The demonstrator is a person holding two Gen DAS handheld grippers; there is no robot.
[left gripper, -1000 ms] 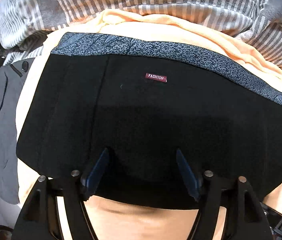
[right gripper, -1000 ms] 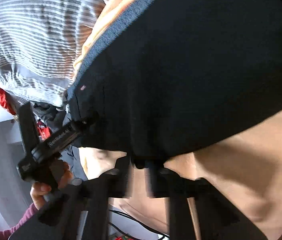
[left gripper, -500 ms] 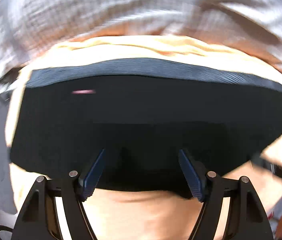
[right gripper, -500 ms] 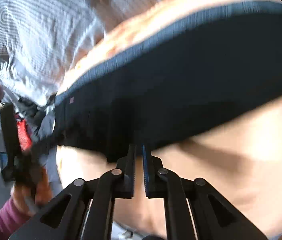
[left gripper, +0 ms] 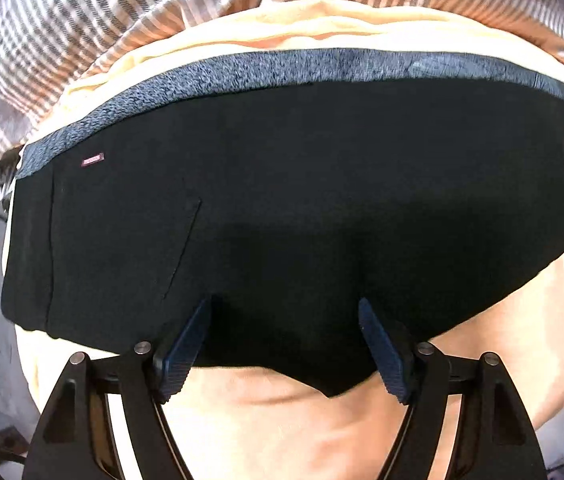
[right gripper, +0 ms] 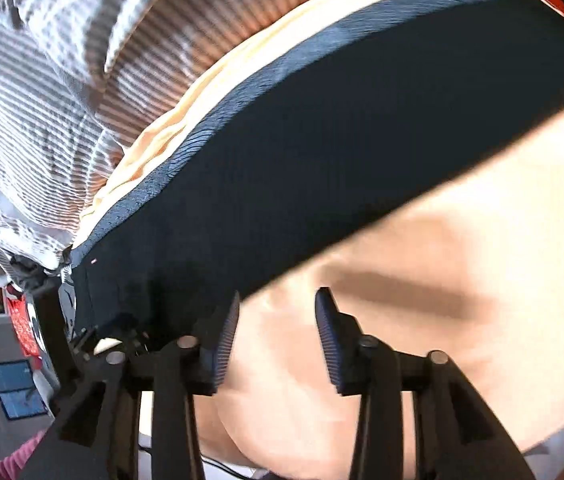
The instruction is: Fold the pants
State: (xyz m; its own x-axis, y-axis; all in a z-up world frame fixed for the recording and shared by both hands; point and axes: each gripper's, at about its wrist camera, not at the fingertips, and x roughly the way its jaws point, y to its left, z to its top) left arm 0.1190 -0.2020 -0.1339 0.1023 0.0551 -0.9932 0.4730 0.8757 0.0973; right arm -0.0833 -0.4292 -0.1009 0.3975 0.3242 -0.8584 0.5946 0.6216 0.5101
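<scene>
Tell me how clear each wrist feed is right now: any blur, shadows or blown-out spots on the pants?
Left wrist view: mostly sharp, the pants read as near featureless black, with a darker shadow ahead of the left gripper; strong fisheye bending. Right wrist view: motion-smeared, especially the striped bedding; the peach sheet is bright and washed out, crossed by a soft shadow; the right gripper has its jaws opening, nothing between them.

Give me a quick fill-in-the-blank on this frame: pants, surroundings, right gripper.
1. The black pants have a ____ waistband.
2. They lie on a peach-coloured sheet, with ____ grey-and-white bedding beyond it.
3. The small tag near the waistband is ____.
4. Between the fingers of the right gripper, whose jaws are opening, there is ____ cloth.

Missing words: blue-grey; striped; red; no
</scene>
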